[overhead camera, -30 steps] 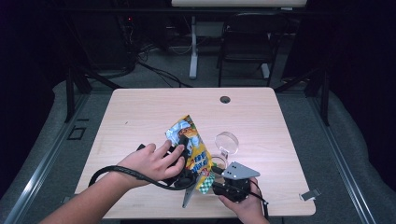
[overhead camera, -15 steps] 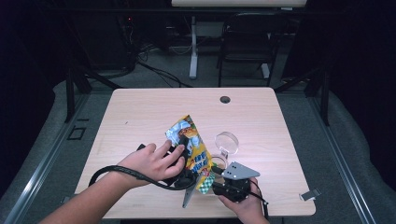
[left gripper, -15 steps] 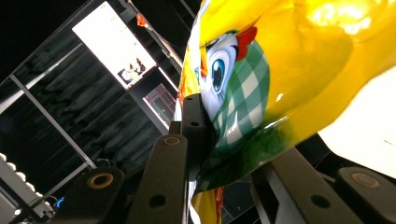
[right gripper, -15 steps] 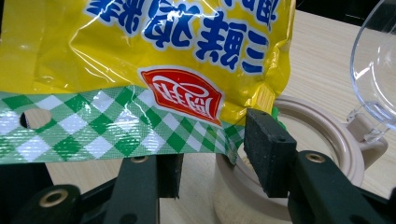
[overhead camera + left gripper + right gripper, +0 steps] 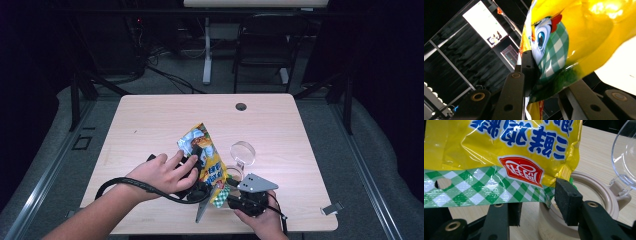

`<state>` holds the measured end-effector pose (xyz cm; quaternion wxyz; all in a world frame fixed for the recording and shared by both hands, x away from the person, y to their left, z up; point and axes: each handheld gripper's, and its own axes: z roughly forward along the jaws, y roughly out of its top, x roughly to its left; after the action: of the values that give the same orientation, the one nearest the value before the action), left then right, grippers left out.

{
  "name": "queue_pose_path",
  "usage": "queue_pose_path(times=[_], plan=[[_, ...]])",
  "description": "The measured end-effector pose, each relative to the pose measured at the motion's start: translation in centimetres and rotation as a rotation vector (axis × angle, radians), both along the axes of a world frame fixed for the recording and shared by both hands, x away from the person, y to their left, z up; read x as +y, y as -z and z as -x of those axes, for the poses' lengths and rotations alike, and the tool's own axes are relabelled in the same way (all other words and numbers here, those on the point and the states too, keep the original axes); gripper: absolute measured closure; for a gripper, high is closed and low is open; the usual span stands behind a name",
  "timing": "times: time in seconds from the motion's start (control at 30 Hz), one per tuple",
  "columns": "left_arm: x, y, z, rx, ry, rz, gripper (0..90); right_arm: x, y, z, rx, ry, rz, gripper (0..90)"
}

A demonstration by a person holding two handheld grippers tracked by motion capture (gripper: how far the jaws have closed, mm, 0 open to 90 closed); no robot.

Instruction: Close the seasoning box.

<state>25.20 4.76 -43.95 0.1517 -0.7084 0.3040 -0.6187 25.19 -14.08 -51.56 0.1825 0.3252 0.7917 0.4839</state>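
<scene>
Left gripper clamps the glossy yellow snack bag; right gripper pinches its green-checked edge over the beige lidded container.

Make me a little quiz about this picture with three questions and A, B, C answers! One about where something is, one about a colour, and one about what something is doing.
1. Where is the beige jar?
A. Under the bag's checked end
B. On the floor
C. At the table's far edge

2. What colour is most of the snack bag?
A. Red
B. Yellow
C. Black

3. How is the jar's clear lid?
A. Shut flat
C. Lying on the chair
B. Flipped open

Key: 1 A, the right gripper view shows the jar just below the green-and-white checked strip. 2 B, the bag is yellow with blue writing. 3 B, the lid stands up on its hinge beside the rim. The left gripper clamps the bag; the right gripper has the strip between its jaws.
</scene>
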Motion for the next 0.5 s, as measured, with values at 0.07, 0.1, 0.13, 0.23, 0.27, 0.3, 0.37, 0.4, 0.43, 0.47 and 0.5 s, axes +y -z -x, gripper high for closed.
queue_pose_path(times=[0.07, 0.1, 0.13, 0.23, 0.27, 0.3, 0.37, 0.4, 0.43, 0.47, 0.5], plan=[[0.01, 0.00, 0.00, 0.000, 0.000, 0.001, 80.0, 0.00, 0.00, -0.01, 0.000, 0.000, -0.001, 58.1], [0.01, -0.01, 0.02, -0.001, -0.002, -0.001, 80.0, 0.00, 0.00, 0.00, 0.000, 0.000, -0.001, 58.1], [0.01, -0.02, 0.02, 0.000, -0.002, -0.001, 80.0, 0.00, 0.00, 0.01, 0.000, 0.000, 0.001, 58.1], [-0.01, -0.03, 0.02, 0.000, -0.002, -0.001, 80.0, 0.00, -0.01, 0.00, 0.000, 0.000, 0.000, 58.0], [0.00, -0.02, 0.03, 0.000, -0.001, -0.001, 80.0, 0.00, -0.01, 0.00, 0.000, 0.000, 0.000, 58.1], [-0.01, -0.03, 0.03, 0.000, -0.002, -0.002, 80.0, 0.00, 0.00, 0.00, 0.000, 0.000, 0.000, 58.0], [-0.02, -0.04, 0.01, 0.002, -0.001, -0.001, 80.0, 0.00, 0.00, 0.00, 0.000, 0.000, 0.000, 58.0], [-0.03, -0.05, 0.01, 0.002, -0.001, -0.001, 80.0, 0.00, 0.00, 0.00, 0.000, 0.000, 0.000, 58.1], [-0.03, -0.06, 0.03, 0.001, -0.001, -0.004, 80.0, 0.00, 0.00, 0.00, 0.000, 0.000, -0.001, 58.1], [-0.04, -0.07, 0.03, 0.001, -0.002, -0.004, 80.0, -0.01, 0.00, 0.00, 0.000, 0.000, -0.001, 58.1], [-0.04, -0.06, 0.02, 0.001, 0.000, -0.002, 80.0, -0.01, 0.00, 0.00, 0.000, 0.000, 0.000, 58.1]])
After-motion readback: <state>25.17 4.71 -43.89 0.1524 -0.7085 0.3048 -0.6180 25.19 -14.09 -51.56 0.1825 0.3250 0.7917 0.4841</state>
